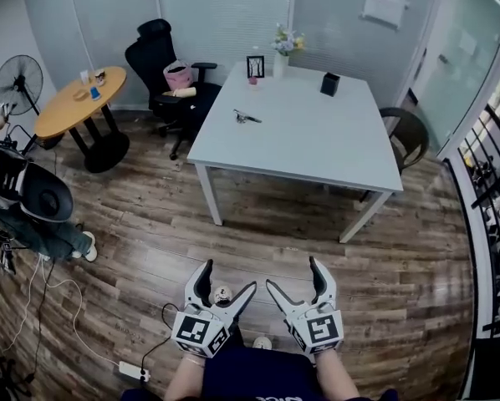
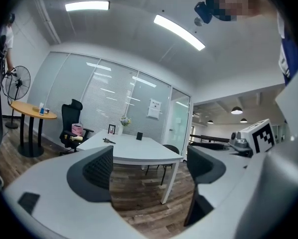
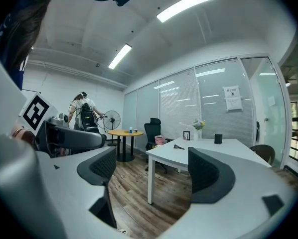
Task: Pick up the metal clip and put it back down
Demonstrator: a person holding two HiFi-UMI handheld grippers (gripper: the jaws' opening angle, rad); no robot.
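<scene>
The metal clip point(image 1: 247, 118) lies on the far left part of the white table point(image 1: 317, 140), well ahead of me across the wooden floor. It shows small on the tabletop in the left gripper view point(image 2: 107, 140) and in the right gripper view point(image 3: 179, 146). My left gripper point(image 1: 229, 276) and right gripper point(image 1: 292, 272) are held side by side low in the head view, close to my body and far from the table. Both stand open with nothing between their jaws, as the left gripper point(image 2: 149, 168) and right gripper point(image 3: 151, 171) views show.
On the table stand a photo frame point(image 1: 256, 66), a flower vase point(image 1: 283, 53) and a black box point(image 1: 330, 83). A black office chair point(image 1: 162, 65), a round wooden table point(image 1: 79, 98) and a fan point(image 1: 18, 82) are at the left. A brown chair point(image 1: 405, 136) and a railing point(image 1: 492, 215) are at the right.
</scene>
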